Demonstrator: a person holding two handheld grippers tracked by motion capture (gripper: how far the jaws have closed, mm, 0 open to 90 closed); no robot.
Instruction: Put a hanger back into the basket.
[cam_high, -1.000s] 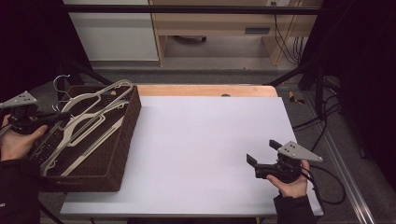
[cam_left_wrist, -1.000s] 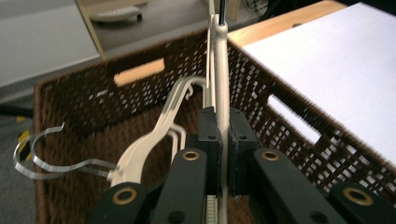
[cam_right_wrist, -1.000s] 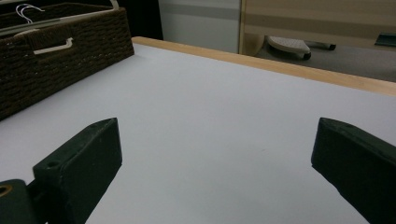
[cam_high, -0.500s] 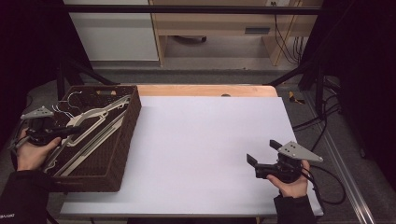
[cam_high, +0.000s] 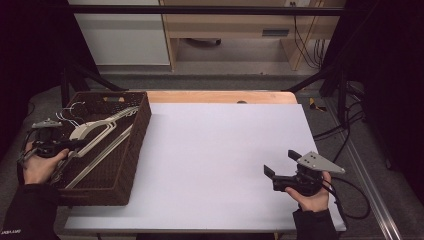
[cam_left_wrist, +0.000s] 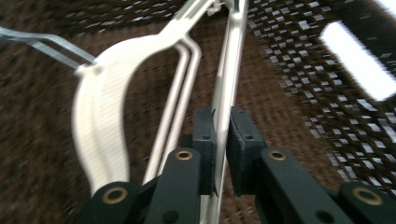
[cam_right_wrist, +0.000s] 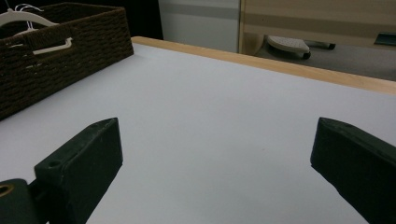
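hanger (cam_left_wrist: 229, 70): in the basket (cam_high: 134, 150), its thin bar running lengthwise away from the left tongs (cam_left_wrist: 221, 140)
left tongs: bar between them — jaws just eased apart, pads w/ a sliver of gap
right tongs (cam_high: 281, 167): well apart from basket, wide open over tabletop (cam_high: 220, 150)

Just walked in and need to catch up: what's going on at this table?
A person works two hand-held grippers at a white table. The left gripper is down in the brown wicker basket of white hangers; a thin hanger bar runs between its fingers, which have just been opening, with slim gaps showing beside the bar. The right gripper rests open over the bare tabletop, holding nothing.
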